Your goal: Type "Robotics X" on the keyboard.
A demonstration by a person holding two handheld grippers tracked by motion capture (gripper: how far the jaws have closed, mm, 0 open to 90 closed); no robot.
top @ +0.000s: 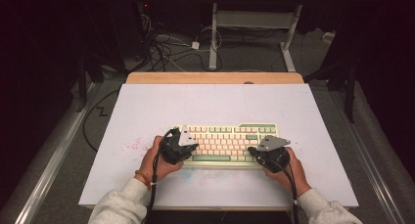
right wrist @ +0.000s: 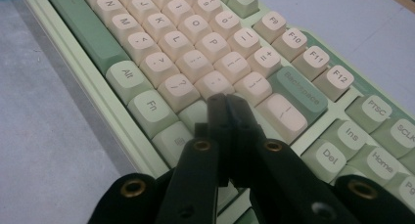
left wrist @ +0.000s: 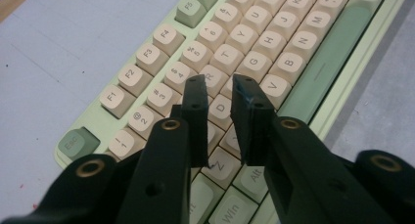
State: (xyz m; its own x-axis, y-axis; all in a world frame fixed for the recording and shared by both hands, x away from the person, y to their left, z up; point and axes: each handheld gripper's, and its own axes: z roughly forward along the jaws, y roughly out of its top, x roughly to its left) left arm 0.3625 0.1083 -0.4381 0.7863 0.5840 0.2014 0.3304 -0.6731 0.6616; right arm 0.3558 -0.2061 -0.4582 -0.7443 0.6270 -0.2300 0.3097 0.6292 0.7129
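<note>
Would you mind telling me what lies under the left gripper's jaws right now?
Under the left gripper sits the keyboard: the D key shows in the gap between the slightly parted jaws. The keys directly beneath each jaw are covered, so their legends cannot be read.
</note>
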